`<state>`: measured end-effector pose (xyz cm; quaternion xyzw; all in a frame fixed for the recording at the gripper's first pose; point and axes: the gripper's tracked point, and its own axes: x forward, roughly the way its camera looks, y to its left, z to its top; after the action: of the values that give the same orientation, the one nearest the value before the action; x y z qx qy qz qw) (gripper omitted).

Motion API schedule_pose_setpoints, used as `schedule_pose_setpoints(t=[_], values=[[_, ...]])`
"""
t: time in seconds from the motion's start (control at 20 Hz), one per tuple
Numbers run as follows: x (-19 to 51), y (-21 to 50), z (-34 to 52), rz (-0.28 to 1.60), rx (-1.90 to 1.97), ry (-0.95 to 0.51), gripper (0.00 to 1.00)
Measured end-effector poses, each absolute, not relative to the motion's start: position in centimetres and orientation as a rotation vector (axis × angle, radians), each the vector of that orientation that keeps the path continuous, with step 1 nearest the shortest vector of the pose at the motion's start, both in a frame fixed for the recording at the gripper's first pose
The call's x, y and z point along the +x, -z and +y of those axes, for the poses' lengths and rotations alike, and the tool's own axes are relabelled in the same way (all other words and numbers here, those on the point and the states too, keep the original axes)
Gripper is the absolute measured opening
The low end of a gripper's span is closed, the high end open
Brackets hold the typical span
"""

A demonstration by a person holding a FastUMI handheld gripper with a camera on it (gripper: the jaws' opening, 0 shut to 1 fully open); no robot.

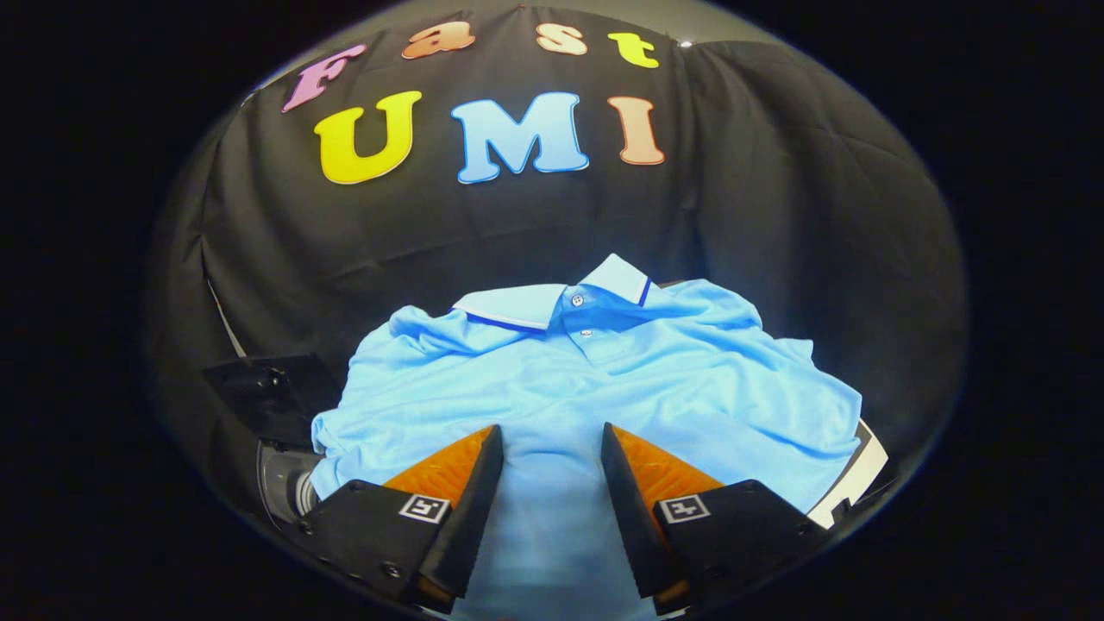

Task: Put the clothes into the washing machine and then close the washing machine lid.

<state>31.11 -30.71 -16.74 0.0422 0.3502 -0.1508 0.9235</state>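
light blue short-sleeved polo shirt [595, 379] of smooth knit cloth, spread flat and front side up across a surface just ahead of and under the gripper [552, 444]. collar [552, 297] at the far end, paler blue with a dark blue stripe along its edge, one flap lying flat and the other standing slightly up. two small buttons [577, 300] on the placket, below the collar. sleeves bunched and wrinkled at both sides, the hem end running on beneath the fingers.

gripper held above the shirt's lower half, jaws apart with a clear gap between them and only blue cloth seen through that gap. fingers [473, 483] slanting inward toward their tips, ridged inner faces turned to each other, neither pressing on the cloth as far as can be told. small square black-and-white marker [423, 508] on each finger block.

beside the shirt's near sleeve, on the left of the fingers, a dark boxy object [263, 392] and below it a rounded grey part with a ribbed edge [289, 487], partly covered by the cloth; too dim to tell what they are. on the opposite side, a white edge [858, 474] poking out from under the shirt's hem corner. black cloth wall [776, 216] rising behind the collar, hanging in soft folds.
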Motion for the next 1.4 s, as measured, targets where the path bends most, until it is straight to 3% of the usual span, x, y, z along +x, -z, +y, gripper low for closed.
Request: schedule_pose_setpoints(t=[0.15,0.35,0.75,1.4], values=[[31.6,16.9,-30.9,0.726,0.033,0.271,0.23],[31.1,16.8,-30.8,0.679,0.060,0.260,0.04],[30.4,14.6,-30.0,0.595,-0.006,0.249,0.01],[30.2,3.5,-26.7,0.385,-0.047,0.225,0.01]])
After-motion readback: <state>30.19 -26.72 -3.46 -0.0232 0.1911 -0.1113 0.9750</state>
